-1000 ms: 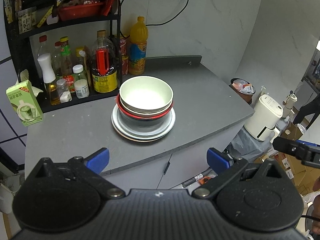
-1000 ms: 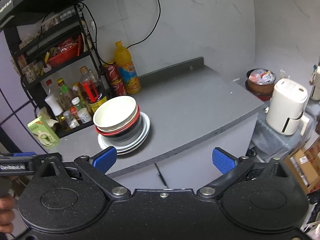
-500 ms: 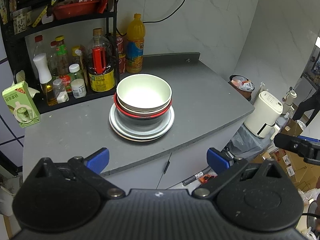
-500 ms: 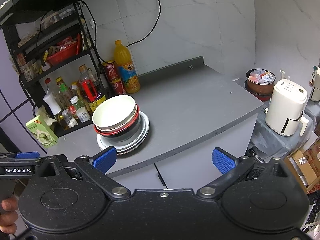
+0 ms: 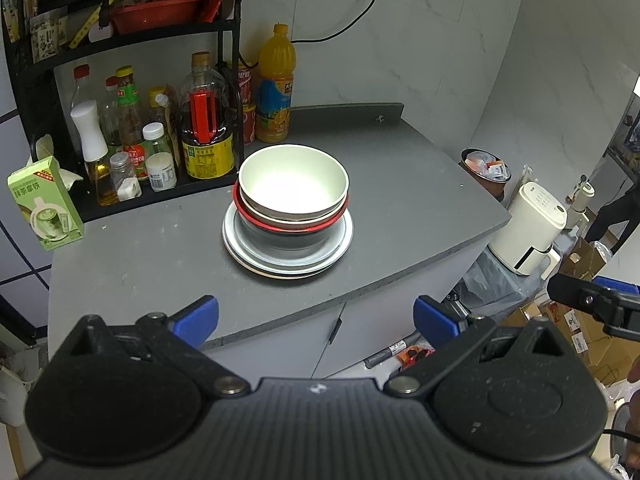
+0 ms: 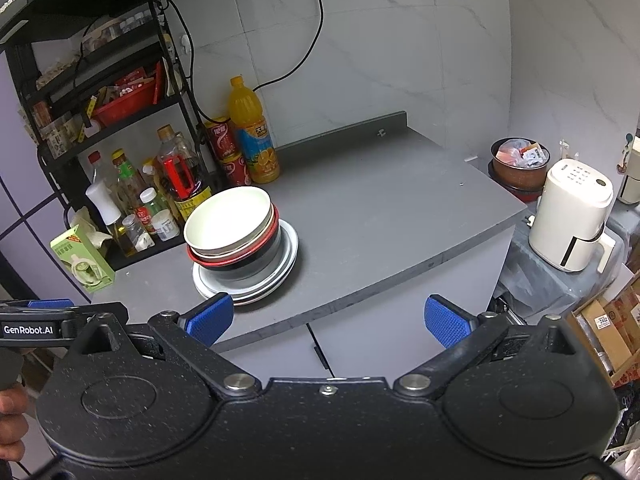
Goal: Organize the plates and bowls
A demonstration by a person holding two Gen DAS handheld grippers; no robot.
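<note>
Grey worktop [image 5: 392, 184] carries everything the task names, gathered into one pile near the condiment rack [image 5: 120, 80]: a cream bowl [image 5: 294, 184] sits uppermost, nested in a red-rimmed bowl [image 5: 290, 227], which sits in a dark bowl [image 6: 256, 266], and under them lie pale plates [image 5: 288, 260] stacked flat. The pile stands upright and apart from the bottles behind it.

We hold both tools back from the worktop's front edge, over open floor. Our left tool [image 5: 316, 316] is released, its blue pads spread wide with nothing between them; our right tool [image 6: 328, 318] is likewise spread and empty. Neither touches the pile.

What has just changed is small: over the last second the pile itself has not shifted, no bowl has been lifted or added, and both tools have kept the same wide spread. In the left view the pile and rack sit a little lower and nearer the middle than before, so we judge that tool has tilted or drifted slightly; the right view is nearly the same, with the rack edging further into sight.

For the task, we judge the scene fits two stages: bowls and plates already gathered into a neat pile with our tools drawn clear, or a mixed pile waiting to be sorted into separate groups. These views alone cannot settle which.
</note>
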